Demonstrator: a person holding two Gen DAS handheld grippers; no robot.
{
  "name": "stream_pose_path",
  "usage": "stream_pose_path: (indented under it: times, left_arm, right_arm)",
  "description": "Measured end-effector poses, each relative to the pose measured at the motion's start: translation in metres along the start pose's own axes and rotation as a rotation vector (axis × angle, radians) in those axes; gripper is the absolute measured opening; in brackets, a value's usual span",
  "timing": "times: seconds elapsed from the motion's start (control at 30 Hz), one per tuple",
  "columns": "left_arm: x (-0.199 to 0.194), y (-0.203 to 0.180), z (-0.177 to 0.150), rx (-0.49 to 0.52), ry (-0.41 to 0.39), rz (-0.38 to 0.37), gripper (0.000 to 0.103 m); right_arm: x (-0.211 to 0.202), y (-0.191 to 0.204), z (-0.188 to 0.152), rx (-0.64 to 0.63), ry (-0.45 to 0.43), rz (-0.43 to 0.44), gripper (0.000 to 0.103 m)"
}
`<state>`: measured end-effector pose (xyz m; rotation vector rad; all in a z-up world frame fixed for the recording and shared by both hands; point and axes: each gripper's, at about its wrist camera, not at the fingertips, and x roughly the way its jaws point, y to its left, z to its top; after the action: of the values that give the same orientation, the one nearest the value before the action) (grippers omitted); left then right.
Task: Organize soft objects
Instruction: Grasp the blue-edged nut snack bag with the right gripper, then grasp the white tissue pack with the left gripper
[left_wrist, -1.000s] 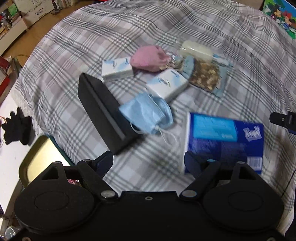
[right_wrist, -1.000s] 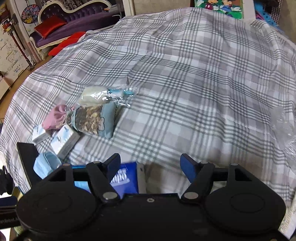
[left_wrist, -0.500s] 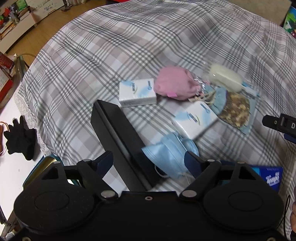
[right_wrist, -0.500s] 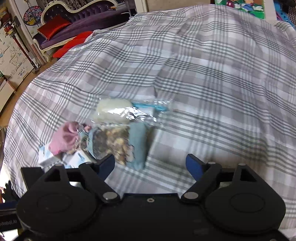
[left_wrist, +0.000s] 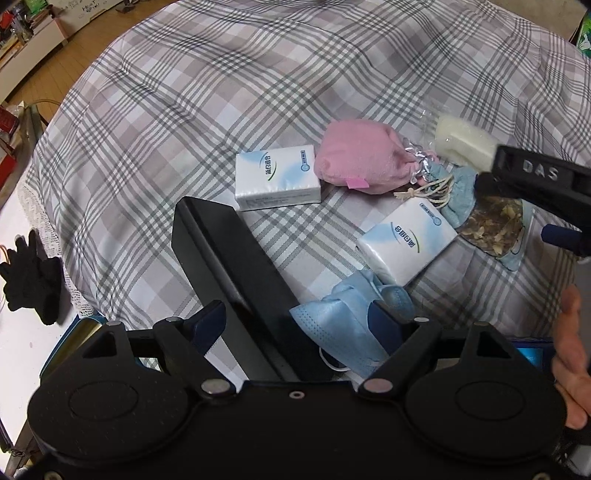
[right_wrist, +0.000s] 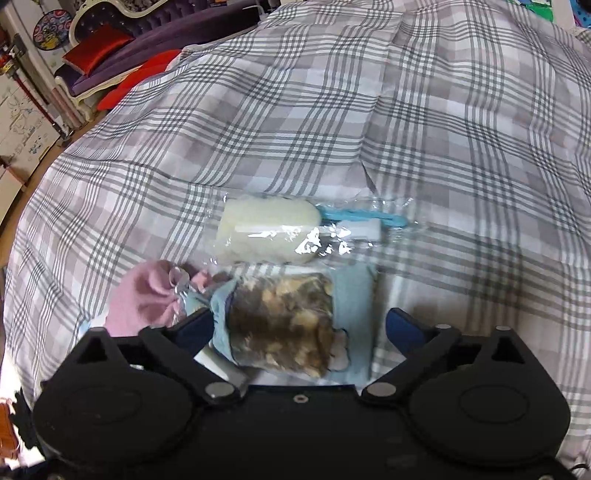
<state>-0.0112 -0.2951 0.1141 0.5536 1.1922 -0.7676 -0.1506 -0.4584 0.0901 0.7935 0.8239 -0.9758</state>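
On the plaid bedspread (left_wrist: 221, 92) lie a pink pouch (left_wrist: 358, 155), two white tissue packs (left_wrist: 277, 177) (left_wrist: 406, 240), a blue face mask (left_wrist: 340, 321) and a long black box (left_wrist: 236, 266). My left gripper (left_wrist: 297, 321) is open above the box's near end and the mask, its pads off both. My right gripper (right_wrist: 299, 326) is opening, straddling a blue pouch of dried bits (right_wrist: 284, 325) without pressing it. Beyond that pouch lies a wrapped cream sponge brush (right_wrist: 266, 232). The pink pouch (right_wrist: 144, 299) is to its left. One of the right gripper's fingers (left_wrist: 535, 173) enters the left wrist view.
Black gloves (left_wrist: 33, 273) lie on a white surface left of the bed, beside a metal tin (left_wrist: 81, 332). A person's hand (left_wrist: 569, 350) shows at the right edge. A purple sofa with red cushions (right_wrist: 96, 48) stands beyond the bed. The far bedspread is bare.
My right gripper has moved in over the dried-bits pouch and its jaws have widened. My left gripper has shifted from the blue tissue package to the black box and mask.
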Motion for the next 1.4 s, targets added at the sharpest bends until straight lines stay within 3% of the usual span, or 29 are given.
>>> stream_pose_path:
  times: [0.4, 0.47, 0.63, 0.9, 1.07, 1.2, 1.4]
  left_arm:
    - [0.000, 0.006, -0.002, 0.009, -0.015, -0.013, 0.081]
    - [0.000, 0.005, -0.002, 0.013, -0.017, -0.012, 0.081]
    - [0.001, 0.000, -0.004, 0.022, -0.016, -0.013, 0.081]
    - [-0.006, -0.018, 0.001, 0.060, -0.052, -0.019, 0.081]
    - [-0.004, -0.039, 0.010, 0.096, -0.083, -0.031, 0.082]
    - [0.008, -0.057, 0.018, 0.112, -0.095, -0.038, 0.085]
    - [0.036, -0.083, 0.029, 0.143, -0.059, -0.015, 0.085]
  right_arm:
    - [0.036, 0.025, 0.005, -0.068, 0.024, -0.102, 0.101]
    - [0.034, 0.020, 0.005, -0.066, 0.032, -0.098, 0.082]
    - [0.021, -0.001, 0.005, -0.019, 0.032, -0.023, 0.066]
    - [-0.012, -0.044, -0.013, 0.110, -0.031, -0.099, 0.062]
    - [-0.019, -0.076, -0.025, 0.218, -0.057, -0.093, 0.062]
    - [-0.020, -0.086, -0.024, 0.229, -0.077, -0.071, 0.062]
    - [-0.020, -0.094, -0.025, 0.203, -0.161, -0.162, 0.062]
